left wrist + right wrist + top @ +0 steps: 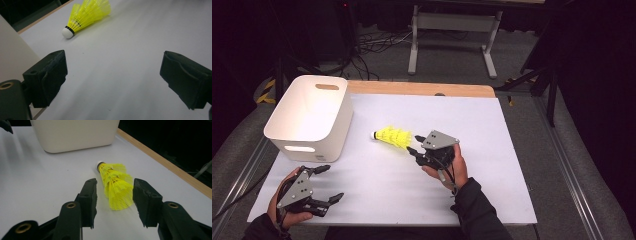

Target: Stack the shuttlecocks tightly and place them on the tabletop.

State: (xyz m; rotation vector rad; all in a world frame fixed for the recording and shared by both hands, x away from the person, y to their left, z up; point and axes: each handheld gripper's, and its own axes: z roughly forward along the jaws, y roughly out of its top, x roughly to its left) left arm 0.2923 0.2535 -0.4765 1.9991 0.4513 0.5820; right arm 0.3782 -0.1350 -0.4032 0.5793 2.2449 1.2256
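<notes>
My right tool (113, 195), jaws spread and not touching, straddles the skirt of the yellow shuttlecock (116, 185) lying on the white table (492, 150) near the white bin (309, 115); my left tool (112, 75) rests wide open

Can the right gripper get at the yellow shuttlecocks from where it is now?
Probably yes. The right gripper is open, its jaws either side of the skirt end of the stacked shuttlecocks without pressing on them. Nothing lies between; the white bin stands apart to the left.
</notes>
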